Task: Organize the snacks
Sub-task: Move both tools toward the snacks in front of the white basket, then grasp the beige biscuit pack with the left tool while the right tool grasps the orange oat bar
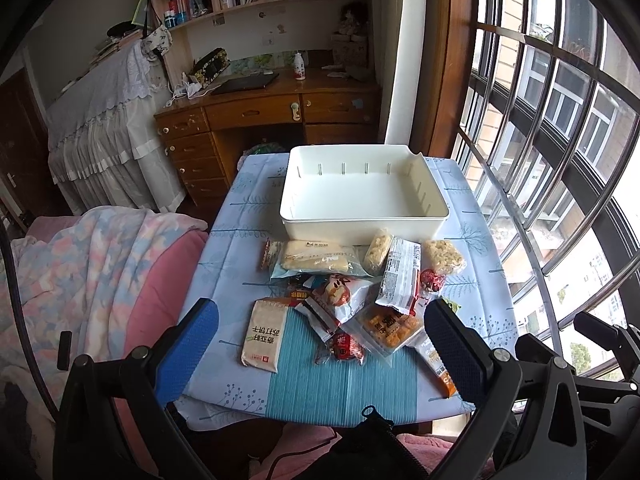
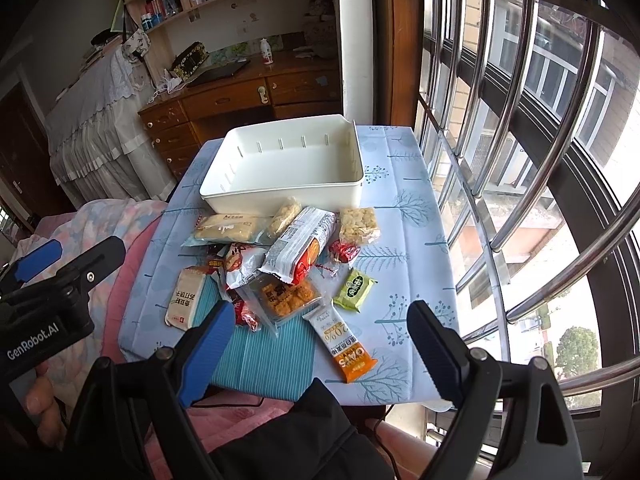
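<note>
Small table [image 1: 472, 280] under a blue tree-print cloth, set beside a barred window [image 1: 560, 140]. White bin [image 1: 364, 222] at the far end, nothing in it, long axis across the table, near wall facing the grippers. Snack pile just in front of the bin, some packets overlapping. Cracker pack [image 1: 264, 334] lies at the pile's left edge, long axis running away toward the bin, tilted slightly. Cake pack [image 1: 314, 262] lies crosswise just before the bin's near wall. Two puffed-rice bars: one [image 1: 378, 254] leaning up near the bin wall, the other [image 1: 443, 256] flat to its right. Silver-and-orange bag [image 2: 298, 246] rests on top of the pile, long axis slanting toward the bin. Clear packet [image 2: 286, 298] of orange pieces sits below it. Oat bar [image 2: 344, 346] lies nearest the right gripper, long axis running near-to-far, orange end toward the camera. Green packet [image 2: 354, 290] flat on the cloth just beyond and right of the oat bar, apart from the pile. Left gripper [image 1: 320, 342] held low at the table's near edge, aimed along the table toward the bin, fingers spread wide, nothing between them; cracker pack and pile lie ahead within the gap. Right gripper [image 2: 320, 340] likewise low and level, fingers spread wide, holding nothing; oat bar lies between the fingertips in view, contact not evident.
</note>
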A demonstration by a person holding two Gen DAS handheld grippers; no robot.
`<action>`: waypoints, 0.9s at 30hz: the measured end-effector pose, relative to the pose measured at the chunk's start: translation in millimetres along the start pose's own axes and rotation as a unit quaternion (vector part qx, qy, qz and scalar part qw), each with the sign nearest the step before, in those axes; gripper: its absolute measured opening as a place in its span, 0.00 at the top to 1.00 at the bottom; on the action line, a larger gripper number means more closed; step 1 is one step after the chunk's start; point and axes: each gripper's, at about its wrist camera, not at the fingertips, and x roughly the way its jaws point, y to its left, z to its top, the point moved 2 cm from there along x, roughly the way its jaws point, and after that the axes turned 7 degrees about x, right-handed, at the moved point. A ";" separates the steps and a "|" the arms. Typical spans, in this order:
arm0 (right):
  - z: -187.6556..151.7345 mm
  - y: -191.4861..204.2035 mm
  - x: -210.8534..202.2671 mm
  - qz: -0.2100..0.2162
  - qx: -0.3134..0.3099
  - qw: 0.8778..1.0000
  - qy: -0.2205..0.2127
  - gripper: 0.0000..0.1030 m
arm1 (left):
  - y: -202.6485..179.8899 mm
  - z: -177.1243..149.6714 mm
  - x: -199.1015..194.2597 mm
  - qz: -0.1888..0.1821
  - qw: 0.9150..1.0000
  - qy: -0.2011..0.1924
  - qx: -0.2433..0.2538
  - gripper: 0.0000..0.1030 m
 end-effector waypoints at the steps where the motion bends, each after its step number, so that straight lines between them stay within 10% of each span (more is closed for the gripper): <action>1: -0.5 -0.8 0.7 0.000 0.000 1.000 0.001 0.14 | -0.6 -0.6 -0.8 0.003 1.000 0.001 0.001 0.01; 14: -4.5 -8.9 8.3 0.000 0.003 1.000 0.028 0.14 | 1.5 -3.6 -1.9 0.005 1.000 0.022 0.001 0.01; 27: -1.0 -31.4 32.0 -0.051 0.004 0.998 0.030 0.14 | 11.2 -24.0 58.7 -0.049 0.990 0.132 0.018 0.01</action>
